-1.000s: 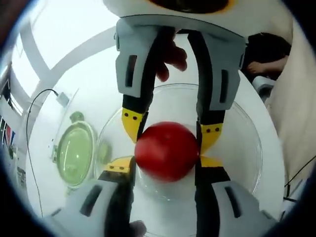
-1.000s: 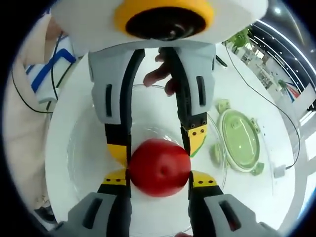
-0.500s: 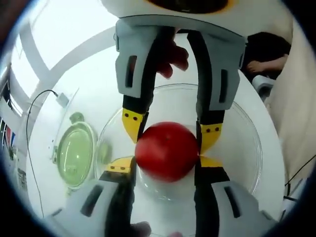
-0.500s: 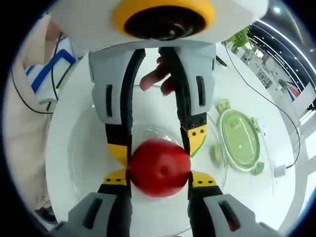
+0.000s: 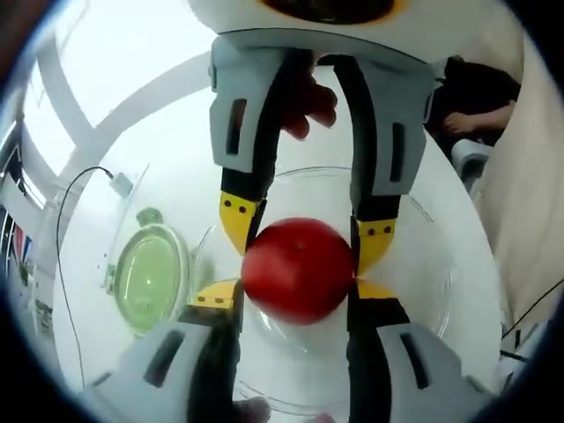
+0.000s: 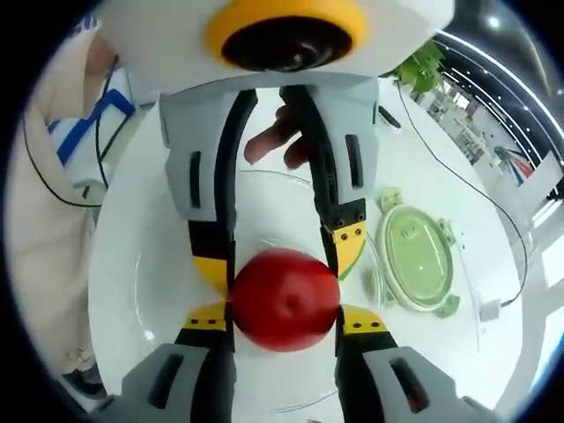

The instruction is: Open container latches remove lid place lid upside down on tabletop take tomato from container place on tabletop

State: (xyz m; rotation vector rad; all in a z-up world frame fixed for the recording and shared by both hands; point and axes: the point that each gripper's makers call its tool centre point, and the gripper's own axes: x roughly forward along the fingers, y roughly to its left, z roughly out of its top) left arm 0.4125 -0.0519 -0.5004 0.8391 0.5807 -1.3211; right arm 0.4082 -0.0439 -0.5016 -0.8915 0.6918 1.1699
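Observation:
A red tomato (image 5: 298, 271) (image 6: 285, 300) hangs above the clear round container (image 5: 432, 264) (image 6: 141, 282), held from two sides at once. My left gripper (image 5: 295, 295) rises from the bottom of the left gripper view, shut on the tomato. My right gripper (image 5: 304, 227) comes down from the top of that view, shut on the same tomato. In the right gripper view the right gripper (image 6: 284, 319) is below and the left gripper (image 6: 282, 251) above. The green lid (image 5: 148, 278) (image 6: 414, 260) lies on the white tabletop beside the container.
The round white table (image 5: 176, 132) (image 6: 115, 238) carries a black cable with a small white plug (image 5: 119, 182) past the lid. A hand (image 5: 308, 92) (image 6: 278, 141) shows behind the upper gripper. A person (image 5: 476, 115) sits at the table's edge.
Container and lid look slightly smaller and shifted in both views, so both grippers have risen a little with the tomato between them. Grip unchanged.

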